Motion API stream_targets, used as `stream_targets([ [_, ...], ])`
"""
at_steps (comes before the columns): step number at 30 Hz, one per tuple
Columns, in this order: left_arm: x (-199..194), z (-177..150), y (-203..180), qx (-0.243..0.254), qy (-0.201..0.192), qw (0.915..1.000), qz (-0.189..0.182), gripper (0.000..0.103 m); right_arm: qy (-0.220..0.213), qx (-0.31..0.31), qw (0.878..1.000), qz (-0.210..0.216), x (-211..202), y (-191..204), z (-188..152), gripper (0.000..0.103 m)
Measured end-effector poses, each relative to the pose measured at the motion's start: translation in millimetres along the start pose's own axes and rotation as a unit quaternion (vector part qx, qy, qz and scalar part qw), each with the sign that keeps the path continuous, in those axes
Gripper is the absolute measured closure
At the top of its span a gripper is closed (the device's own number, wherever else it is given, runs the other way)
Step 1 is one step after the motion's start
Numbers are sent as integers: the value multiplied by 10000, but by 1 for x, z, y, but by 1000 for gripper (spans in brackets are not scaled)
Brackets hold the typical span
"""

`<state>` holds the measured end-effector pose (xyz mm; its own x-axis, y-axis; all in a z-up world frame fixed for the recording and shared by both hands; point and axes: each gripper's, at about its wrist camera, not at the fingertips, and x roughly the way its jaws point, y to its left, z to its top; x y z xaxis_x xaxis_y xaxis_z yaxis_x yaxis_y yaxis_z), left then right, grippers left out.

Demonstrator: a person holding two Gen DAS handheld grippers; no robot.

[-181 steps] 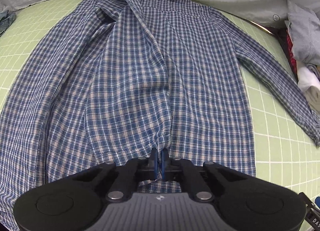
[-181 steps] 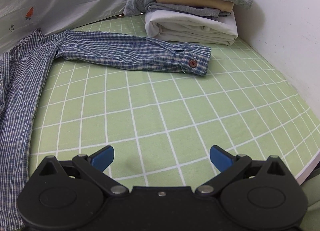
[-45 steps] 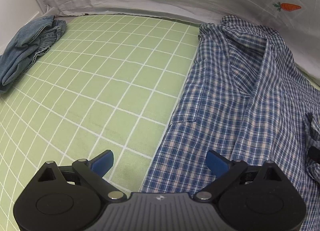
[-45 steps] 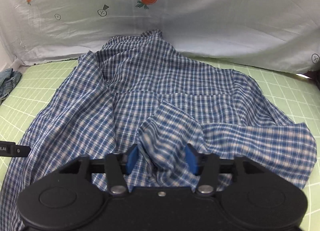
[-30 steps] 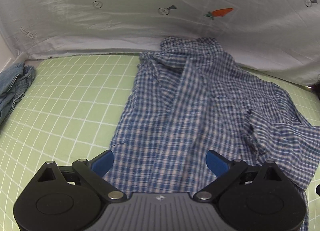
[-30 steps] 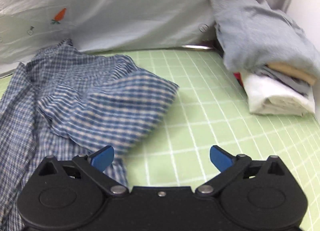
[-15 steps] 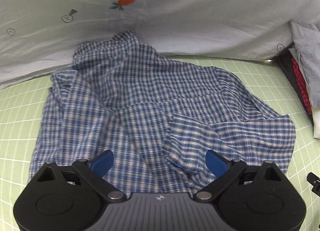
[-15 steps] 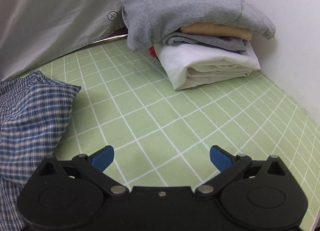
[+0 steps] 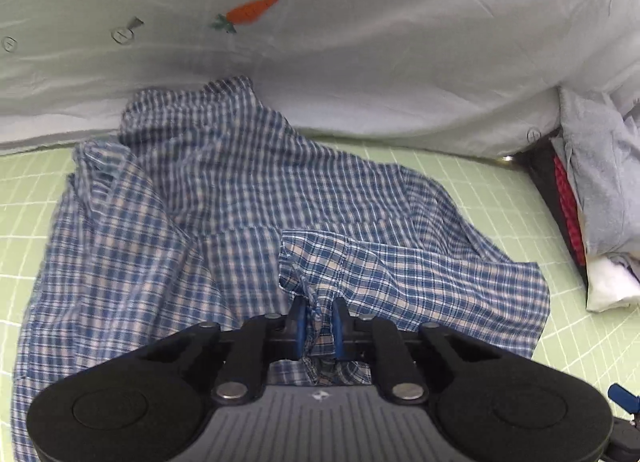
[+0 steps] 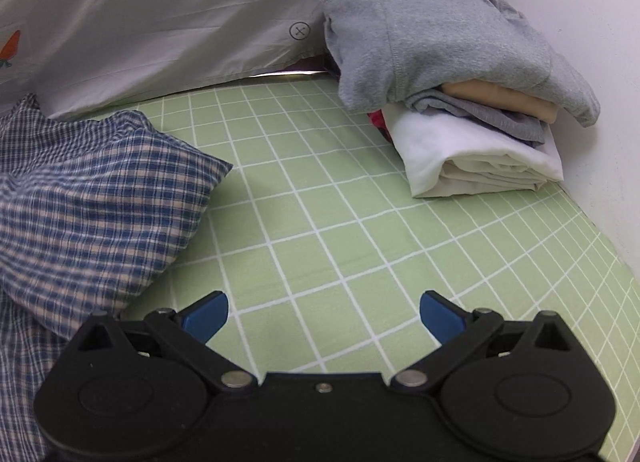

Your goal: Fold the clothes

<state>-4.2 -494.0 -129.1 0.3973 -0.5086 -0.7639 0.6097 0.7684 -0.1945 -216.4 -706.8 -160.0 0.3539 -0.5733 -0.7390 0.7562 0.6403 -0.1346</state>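
1. Between the blue pads of the left gripper (image 9: 318, 322): a bunched fold of the plaid shirt (image 9: 224, 213), pinched with the jaws drawn nearly together.
2. Just beyond that pinch: lay a sleeve (image 9: 404, 270) folded across the shirt body, its cuff end at the pads.
3. Around it: spread the rest of the shirt over the green grid mat (image 9: 500, 189), collar toward the white sheet (image 9: 360, 41) with its carrot print (image 9: 248, 13).
4. At the right edge of the left wrist view: stood a stack of folded clothes (image 9: 596, 189), apart from the shirt.
5. On the other side: hovered the right gripper (image 10: 324, 312), jaws spread wide and gripping nothing, over bare mat (image 10: 320, 221).
6. To its left: sat the folded corner of the shirt (image 10: 92, 201), near one blue fingertip (image 10: 206, 314) but not between the two.
7. Farther right, against the white wall (image 10: 592, 41): rested the stack (image 10: 460, 101), a grey garment (image 10: 432, 33) draped over tan, grey and white folded pieces.
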Motion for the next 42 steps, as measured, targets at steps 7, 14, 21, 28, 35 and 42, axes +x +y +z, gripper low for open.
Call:
stream_targets([
  [7, -73, 13, 69, -755, -1011, 9910, 445, 89, -215, -361, 9989, 211, -28, 24, -4, 0],
  [14, -103, -1, 182, -1717, -1442, 9653, 1342, 89, -325, -1018, 9940, 234, -59, 58, -18, 0],
  [21, -79, -39, 277, -2524, -861, 9501, 1616, 80, -244, -1479, 9887, -44, -79, 94, -33, 0],
  [28, -83, -73, 272, -2561, -527, 9522, 1579, 25, -124, -1435, 9896, 14, -103, 113, -46, 0],
  [35, -124, -86, 228, -2486, -758, 9539, 1499, 21, 77, -1180, 9892, 863, -125, 96, -57, 2],
  [42, -166, -100, 182, -2409, -973, 9551, 1423, 13, 154, -1058, 9837, 1444, -130, 58, -75, 13],
])
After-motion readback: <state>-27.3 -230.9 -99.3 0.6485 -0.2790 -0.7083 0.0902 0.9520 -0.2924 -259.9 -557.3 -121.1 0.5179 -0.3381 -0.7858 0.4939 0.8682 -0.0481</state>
